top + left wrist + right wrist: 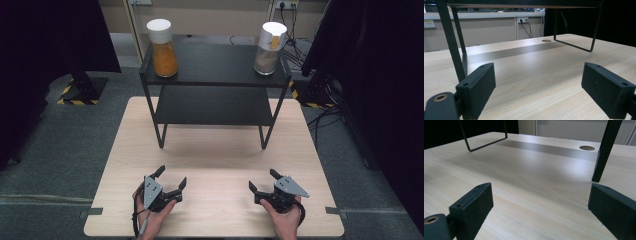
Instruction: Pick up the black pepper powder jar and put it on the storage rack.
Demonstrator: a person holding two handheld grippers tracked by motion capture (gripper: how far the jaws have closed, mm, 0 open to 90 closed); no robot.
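Fingers of left gripper (pixel 170 179) and right gripper (pixel 261 182) — spread wide, empty, resting low on worktop (pixel 215 150), likely staged for reaching. Orange-filled jar (pixel 162 48) and grey-filled jar (pixel 269 48) — upright on shelf rack (pixel 215 65) top, well apart.

Readable text: you will find none in any view.
Wall label (pixel 429 23), upper left of the left gripper view: print too blurred to read.
Jar (pixel 271 47), upper right of the high view: orange tag, no legible writing.
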